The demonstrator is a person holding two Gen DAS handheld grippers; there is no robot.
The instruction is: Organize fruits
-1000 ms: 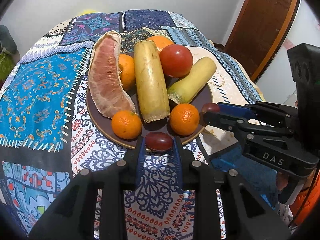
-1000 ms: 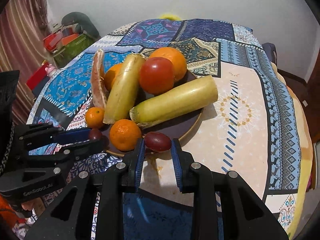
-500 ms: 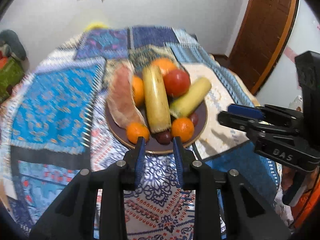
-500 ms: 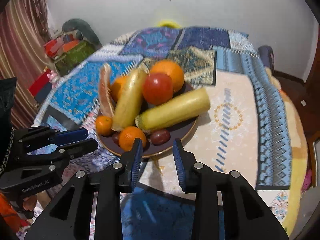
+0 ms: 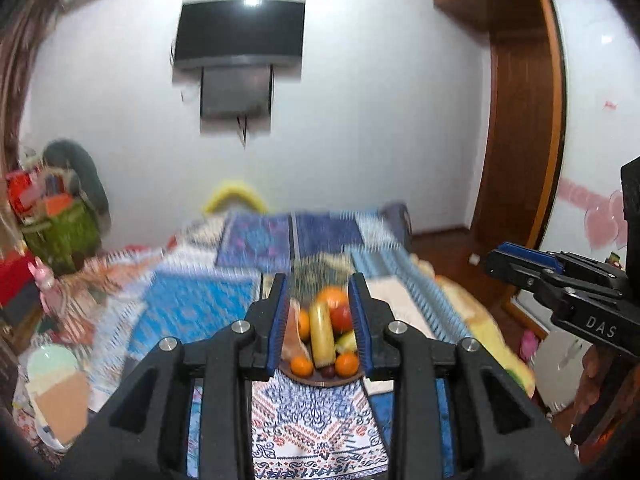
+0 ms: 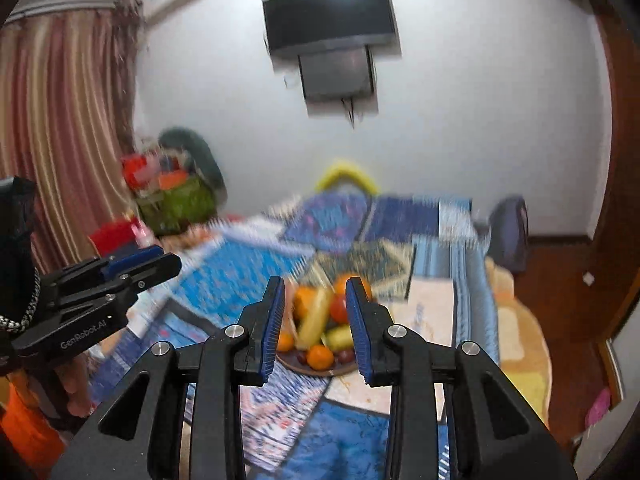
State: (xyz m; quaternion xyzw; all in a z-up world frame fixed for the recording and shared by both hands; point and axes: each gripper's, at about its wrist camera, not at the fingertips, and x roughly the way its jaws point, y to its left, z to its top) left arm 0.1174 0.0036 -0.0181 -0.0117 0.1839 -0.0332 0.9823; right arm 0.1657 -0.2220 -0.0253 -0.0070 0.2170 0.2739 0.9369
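A brown plate heaped with fruit sits far off on the patterned tablecloth: small oranges, a red tomato, long yellow pieces, a pomelo slice and dark grapes. The same plate shows in the right wrist view. My left gripper is open and empty, raised well back from the plate. My right gripper is open and empty, also raised and far back. Each gripper shows in the other's view, the right one and the left one.
The table carries a blue patchwork cloth. A television hangs on the white wall. A wooden door is at right. A basket of clutter and striped curtains are at left. Both views are motion-blurred.
Both grippers let go of their grapes, which now lie on the plate's near edge. Both then pulled back and up, far from the table.
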